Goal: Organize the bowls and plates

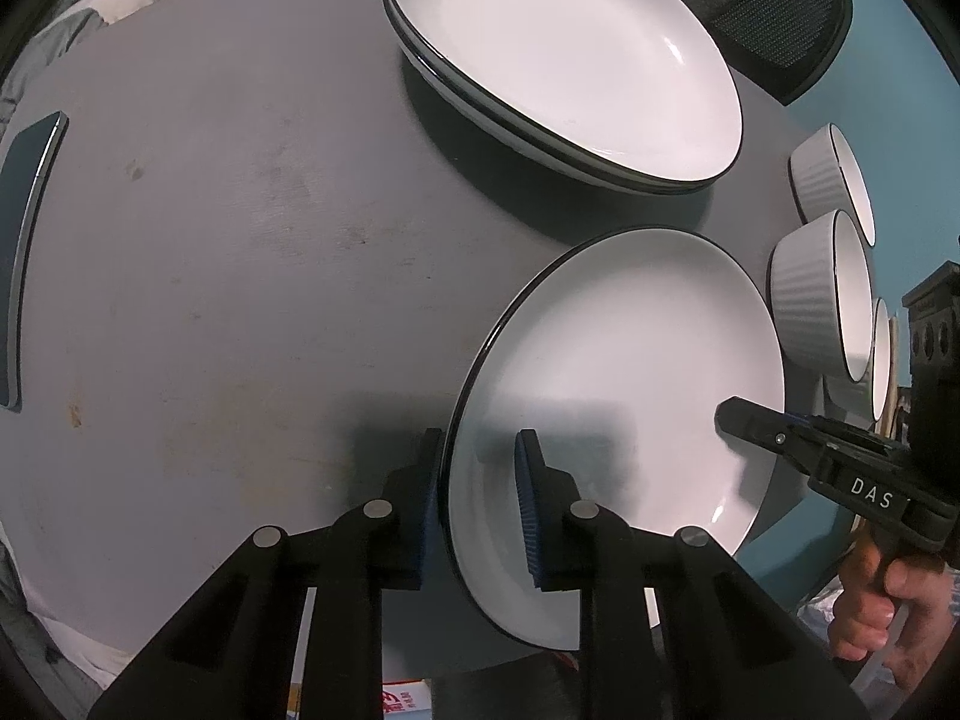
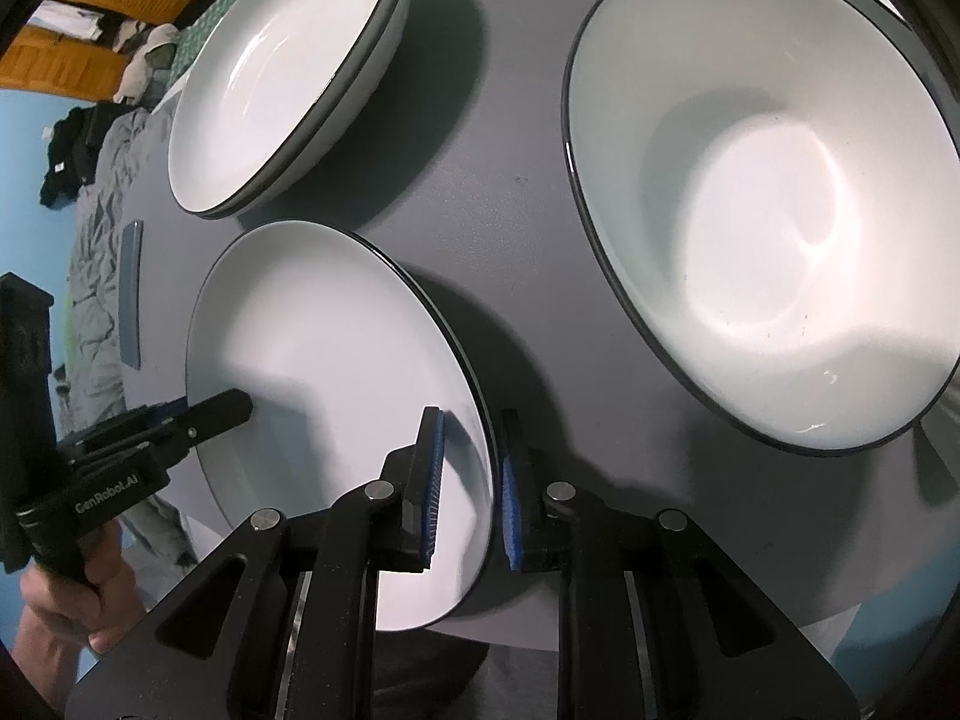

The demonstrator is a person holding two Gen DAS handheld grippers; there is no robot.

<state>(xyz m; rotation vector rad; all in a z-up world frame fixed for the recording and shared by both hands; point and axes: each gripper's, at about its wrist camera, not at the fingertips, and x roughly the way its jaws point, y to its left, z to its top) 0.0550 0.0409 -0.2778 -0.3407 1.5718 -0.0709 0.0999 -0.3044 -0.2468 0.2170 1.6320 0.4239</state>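
A white plate with a black rim (image 1: pixel 630 372) lies near the table's front edge, also in the right wrist view (image 2: pixel 336 372). My left gripper (image 1: pixel 477 498) straddles its left rim, one finger under, one over, jaws apart. My right gripper (image 2: pixel 471 480) straddles the opposite rim the same way, and shows in the left wrist view (image 1: pixel 756 420). A stack of white plates (image 1: pixel 564 60) sits farther back (image 2: pixel 282 78). White ribbed bowls (image 1: pixel 822 294) stand to the right. One bowl (image 2: pixel 762 204) fills the right wrist view.
The grey round table (image 1: pixel 240 240) holds a dark phone (image 1: pixel 24 252) at its left edge, seen also in the right wrist view (image 2: pixel 129 294). A black mesh chair back (image 1: pixel 774 12) stands behind the plate stack. A bed with clothes (image 2: pixel 96 138) lies beyond the table.
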